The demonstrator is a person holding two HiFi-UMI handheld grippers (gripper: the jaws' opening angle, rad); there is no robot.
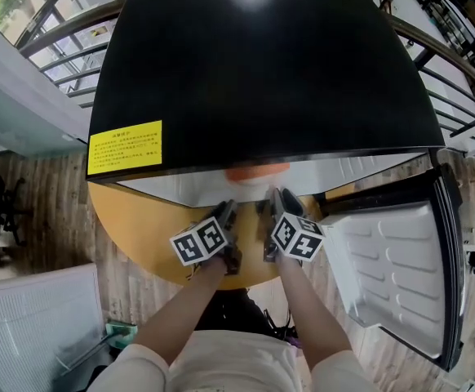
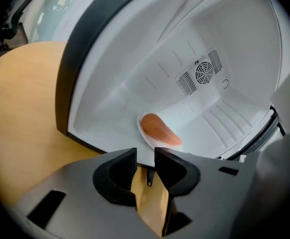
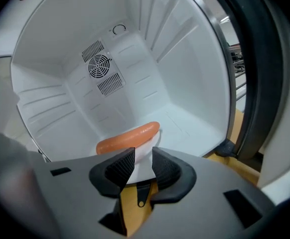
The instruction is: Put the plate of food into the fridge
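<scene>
A small black fridge [image 1: 262, 64] stands open on a round wooden table [image 1: 135, 231]. On its white floor, near the front edge, lies a white plate [image 2: 142, 133] with an orange sausage [image 2: 159, 130] on it. The sausage [image 1: 256, 171] peeks out under the fridge's top in the head view. My left gripper [image 2: 145, 156] is open just in front of the plate, with only table showing between its jaws. My right gripper [image 3: 143, 153] faces the sausage [image 3: 127, 138]. The plate's [image 3: 155, 137] near rim reaches between its parted jaws, and the pads do not seem to press on it.
The fridge door [image 1: 392, 260] hangs wide open to the right of my right gripper [image 1: 277, 194]. A yellow label [image 1: 125, 147] marks the fridge's front left. Inside, a fan grille [image 3: 100, 66] sits on the back wall. Railings run behind the fridge, and a white panel [image 1: 33, 325] stands low on the left.
</scene>
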